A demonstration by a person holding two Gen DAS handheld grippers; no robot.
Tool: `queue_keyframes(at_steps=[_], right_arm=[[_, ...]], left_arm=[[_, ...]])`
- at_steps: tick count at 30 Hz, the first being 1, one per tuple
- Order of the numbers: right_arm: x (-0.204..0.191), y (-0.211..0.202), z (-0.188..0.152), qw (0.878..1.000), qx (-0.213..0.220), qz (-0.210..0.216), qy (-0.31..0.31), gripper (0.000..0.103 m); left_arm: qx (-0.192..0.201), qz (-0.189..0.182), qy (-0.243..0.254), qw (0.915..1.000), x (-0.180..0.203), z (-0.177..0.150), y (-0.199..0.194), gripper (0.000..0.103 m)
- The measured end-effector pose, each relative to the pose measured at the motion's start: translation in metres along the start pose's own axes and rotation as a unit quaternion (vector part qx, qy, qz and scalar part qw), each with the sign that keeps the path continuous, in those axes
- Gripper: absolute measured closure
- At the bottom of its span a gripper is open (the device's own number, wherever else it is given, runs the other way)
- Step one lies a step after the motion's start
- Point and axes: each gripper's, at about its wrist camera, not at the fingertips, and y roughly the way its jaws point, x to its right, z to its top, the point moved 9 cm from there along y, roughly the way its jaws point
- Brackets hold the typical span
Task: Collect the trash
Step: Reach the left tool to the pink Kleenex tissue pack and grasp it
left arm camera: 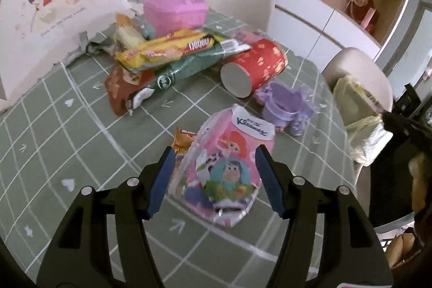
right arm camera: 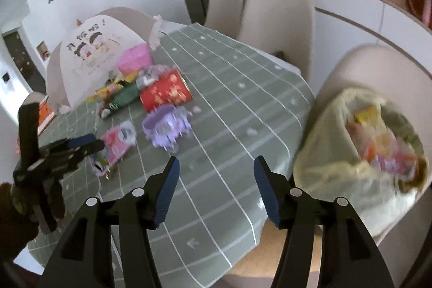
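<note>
My left gripper (left arm camera: 214, 153) is open, its blue pads on either side of a pink Kleenex tissue pack (left arm camera: 226, 166) lying on the green checked table (left arm camera: 67, 142). The pack also shows in the right wrist view (right arm camera: 117, 143), with the left gripper (right arm camera: 81, 145) at it. An orange wrapper (left arm camera: 182, 141) lies under the pack's left side. Behind lie a pile of snack wrappers (left arm camera: 162, 56), a red tube (left arm camera: 253, 66) on its side and a purple plastic cup (left arm camera: 283, 104). My right gripper (right arm camera: 214, 162) is open and empty above the table's near edge. A pale yellow trash bag (right arm camera: 359, 153) holding wrappers sits on a chair at the right.
A pink container (left arm camera: 175, 10) and a white cartoon food cover (left arm camera: 51, 18) stand at the table's far left. Beige chairs (right arm camera: 278, 18) surround the table. The trash bag (left arm camera: 361, 120) is off the table's right edge. White cabinets and shelves line the back wall.
</note>
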Motion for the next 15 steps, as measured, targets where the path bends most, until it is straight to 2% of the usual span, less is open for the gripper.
queue_keyframes(at_steps=[3,5,7,9,12,15], right_arm=[[0.014,-0.003,-0.012,1.0,-0.004,-0.03,0.008,0.049],[0.023,-0.005,-0.016,0.999,-0.004,-0.039,0.017,0.049],[0.03,-0.009,-0.017,0.999,-0.002,-0.044,0.021,0.049],[0.036,-0.012,-0.015,0.998,0.002,-0.055,0.019,0.049],[0.036,-0.007,-0.011,0.998,-0.002,-0.061,0.007,0.049],[0.02,0.002,-0.007,0.999,-0.007,-0.046,-0.016,0.049]], left_arm=[[-0.024,0.01,0.01,0.9996,0.004,-0.003,0.016,0.045],[-0.031,0.022,0.01,0.9992,0.005,-0.005,0.022,0.056],[-0.034,0.025,-0.003,0.9991,0.003,-0.003,0.02,0.083],[-0.033,0.016,-0.021,0.9991,0.003,0.0,0.014,0.092],[-0.014,0.008,-0.036,0.9992,0.003,0.008,-0.009,0.097],[0.015,0.013,-0.055,0.9983,-0.004,0.017,-0.04,0.097]])
